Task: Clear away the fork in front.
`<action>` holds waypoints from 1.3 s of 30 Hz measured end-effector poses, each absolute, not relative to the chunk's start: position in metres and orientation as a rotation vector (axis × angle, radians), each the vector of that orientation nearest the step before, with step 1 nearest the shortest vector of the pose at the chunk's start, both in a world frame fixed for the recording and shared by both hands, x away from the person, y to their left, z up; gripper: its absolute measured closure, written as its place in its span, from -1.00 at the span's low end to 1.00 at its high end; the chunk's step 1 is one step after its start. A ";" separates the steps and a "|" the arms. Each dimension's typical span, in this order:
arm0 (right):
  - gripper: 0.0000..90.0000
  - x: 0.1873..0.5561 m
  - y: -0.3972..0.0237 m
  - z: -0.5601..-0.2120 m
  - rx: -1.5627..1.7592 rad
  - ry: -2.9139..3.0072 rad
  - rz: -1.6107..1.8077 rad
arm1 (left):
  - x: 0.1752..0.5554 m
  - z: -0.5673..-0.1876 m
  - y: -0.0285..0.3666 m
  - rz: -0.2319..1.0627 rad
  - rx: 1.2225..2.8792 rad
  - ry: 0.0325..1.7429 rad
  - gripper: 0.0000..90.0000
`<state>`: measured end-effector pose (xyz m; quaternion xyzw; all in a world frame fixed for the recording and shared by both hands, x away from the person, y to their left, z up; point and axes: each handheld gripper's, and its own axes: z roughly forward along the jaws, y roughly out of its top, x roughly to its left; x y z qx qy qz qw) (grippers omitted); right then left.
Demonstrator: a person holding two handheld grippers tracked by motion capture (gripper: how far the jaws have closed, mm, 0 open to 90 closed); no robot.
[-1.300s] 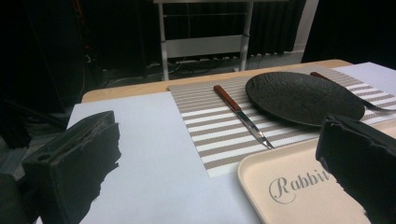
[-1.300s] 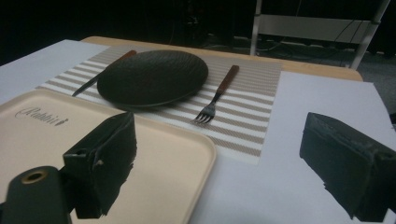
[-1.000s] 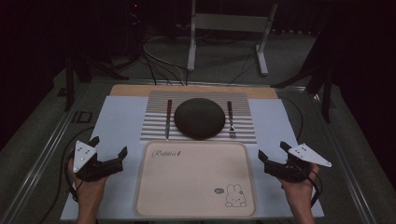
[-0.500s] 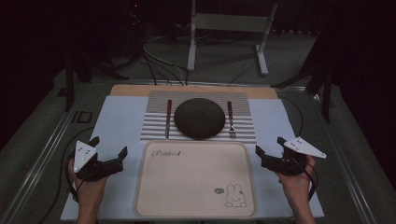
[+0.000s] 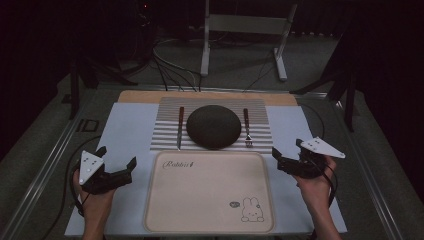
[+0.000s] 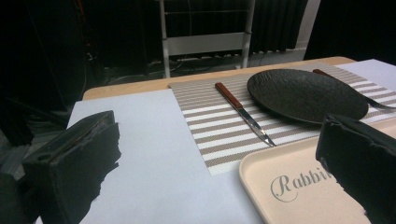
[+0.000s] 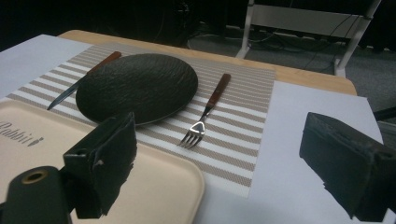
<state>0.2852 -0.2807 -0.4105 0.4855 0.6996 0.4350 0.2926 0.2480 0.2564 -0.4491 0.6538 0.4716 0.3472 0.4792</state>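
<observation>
Fingers (image 7: 105,163) spread wide on right gripper (image 5: 295,159), nothing held, aimed at fork (image 7: 205,112) just ahead, likely lining up a pick. Left gripper (image 5: 116,172) likewise agape, knife (image 6: 243,112) ahead. Beyond, plate (image 5: 213,126) on striped mat (image 5: 165,125); tray (image 5: 210,192) between, bare, probably awaiting the setting.

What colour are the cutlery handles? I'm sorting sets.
Reddish-brown on both knife and fork; gripper views show it best.

Plate (image 7: 135,86) matt, rough-textured; tray (image 5: 210,192) smooth, probably plastic; fork (image 7: 205,112) handle wood-like.
</observation>
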 end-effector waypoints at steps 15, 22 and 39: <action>-0.76 0.311 -0.275 -0.400 1.317 1.869 1.124 | 0.248 -0.450 0.257 0.852 1.595 1.157 -1.00; -0.76 0.324 -0.272 -0.395 1.325 1.865 1.114 | 0.248 -0.449 0.258 0.853 1.593 1.159 -1.00; -0.76 0.359 -0.265 -0.392 1.365 1.882 1.081 | 0.249 -0.450 0.259 0.853 1.590 1.162 -1.00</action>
